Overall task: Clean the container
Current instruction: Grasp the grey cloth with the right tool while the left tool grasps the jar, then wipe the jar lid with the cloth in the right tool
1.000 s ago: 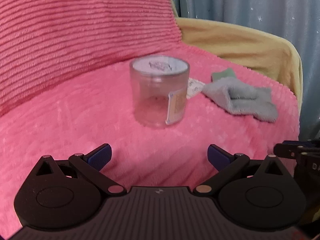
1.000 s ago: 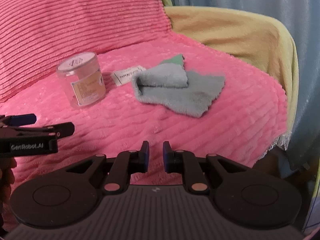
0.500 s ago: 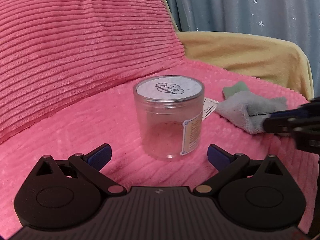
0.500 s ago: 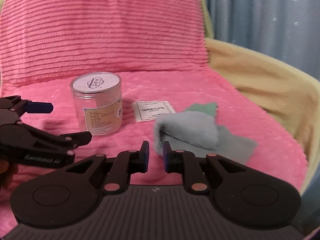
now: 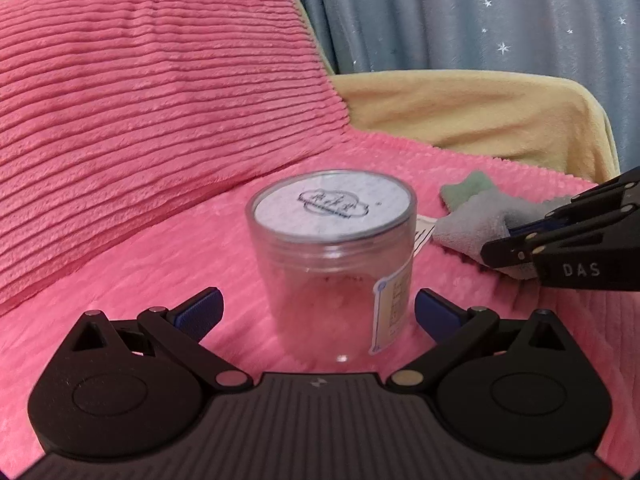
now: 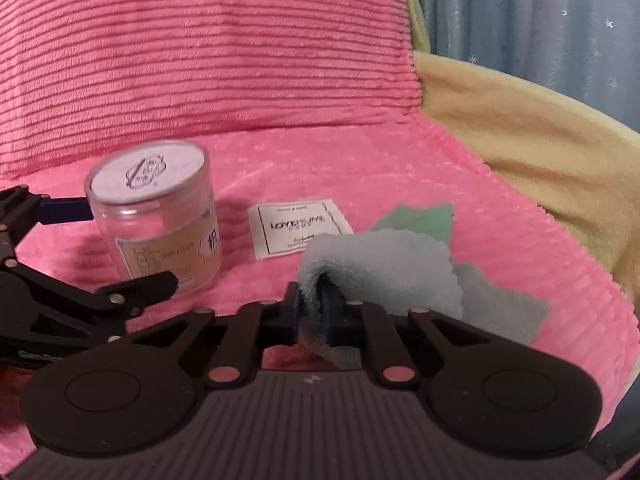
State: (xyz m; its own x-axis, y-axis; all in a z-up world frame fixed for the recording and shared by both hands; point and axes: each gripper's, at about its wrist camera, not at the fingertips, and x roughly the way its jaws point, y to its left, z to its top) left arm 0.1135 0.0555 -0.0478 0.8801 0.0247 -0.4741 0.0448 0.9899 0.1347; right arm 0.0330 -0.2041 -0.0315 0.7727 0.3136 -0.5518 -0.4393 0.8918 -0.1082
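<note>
A clear plastic jar (image 5: 332,264) with a white printed lid stands upright on the pink blanket (image 5: 160,248). My left gripper (image 5: 318,312) is open, and the jar stands between its blue pads with a gap on each side. In the right wrist view the jar (image 6: 156,216) is at the left, straddled by the left gripper (image 6: 108,248). My right gripper (image 6: 310,314) is shut on a fold of the grey cloth (image 6: 384,264), which lies to the right of the jar. The left wrist view shows the right gripper (image 5: 512,236) at the grey cloth (image 5: 468,228).
A white printed card (image 6: 298,226) lies between the jar and the cloth. A green cloth (image 6: 416,220) peeks out behind the grey one. A pink ribbed cushion (image 6: 200,60) rises behind, a yellow blanket (image 6: 520,140) covers the right armrest, and a blue curtain (image 5: 480,20) hangs beyond.
My left gripper has moved forward until the jar stands between its open fingers. My right gripper has moved down to the grey cloth, whose fold now sits between its pads.
</note>
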